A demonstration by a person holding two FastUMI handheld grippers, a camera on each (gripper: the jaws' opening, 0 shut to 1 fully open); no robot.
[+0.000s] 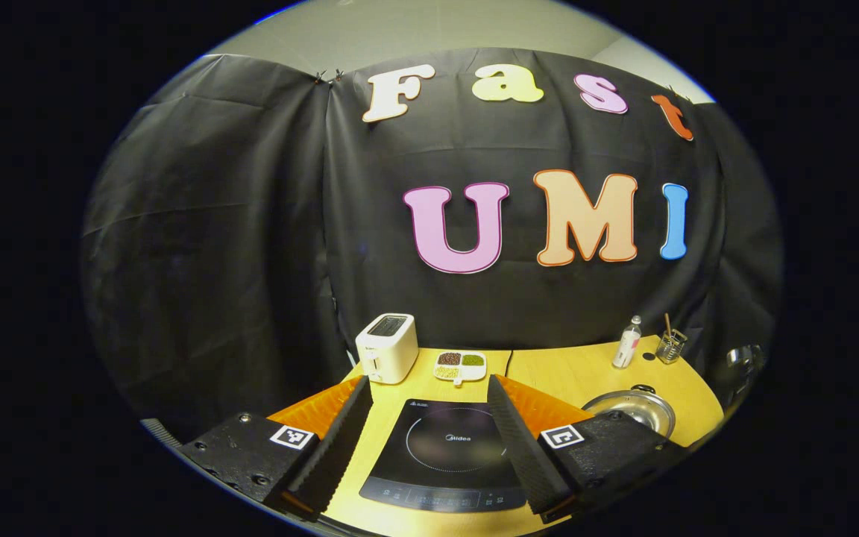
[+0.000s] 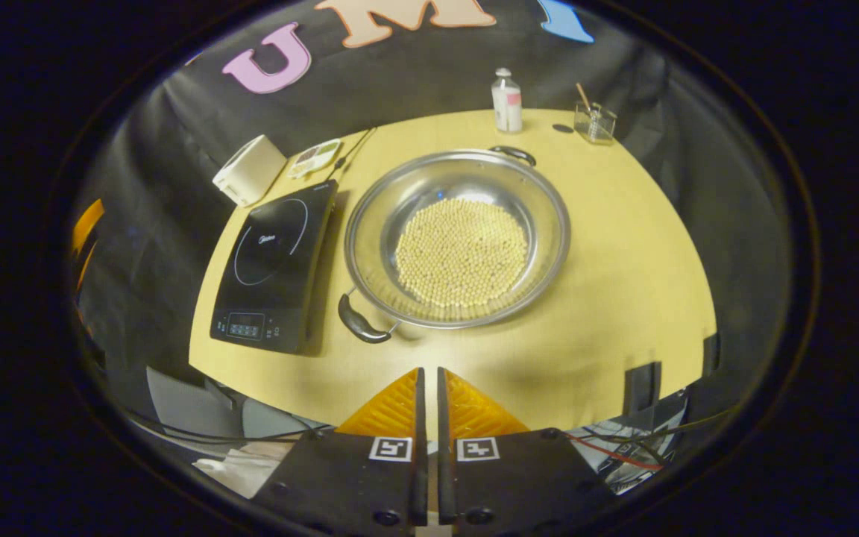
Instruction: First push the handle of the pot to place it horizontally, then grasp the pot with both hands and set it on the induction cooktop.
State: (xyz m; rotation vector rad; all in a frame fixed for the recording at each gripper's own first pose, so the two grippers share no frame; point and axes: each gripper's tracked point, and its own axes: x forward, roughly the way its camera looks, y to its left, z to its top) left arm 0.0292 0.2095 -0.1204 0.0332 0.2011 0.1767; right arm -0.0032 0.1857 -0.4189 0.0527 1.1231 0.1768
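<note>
A wide steel pot (image 2: pixel 459 239) holding pale beans stands on the yellow table (image 2: pixel 608 313), right of the black induction cooktop (image 2: pixel 273 261). Its two dark handles sit diagonally: one (image 2: pixel 359 321) at the near left, one (image 2: pixel 513 154) at the far right. My right gripper (image 2: pixel 428 384) hovers shut and empty above the table's near edge, short of the pot. In the left gripper view my left gripper (image 1: pixel 429 418) is open, its fingers straddling the cooktop (image 1: pixel 448 455) from above; the pot (image 1: pixel 634 410) lies to its right.
A white toaster (image 1: pixel 387 347) and a small divided dish of grains (image 1: pixel 460 365) stand behind the cooktop. At the back right are a small bottle (image 2: pixel 506 100) and a glass cup with a stick (image 2: pixel 594 121). Cables and clutter lie below the table's near edge (image 2: pixel 265 432).
</note>
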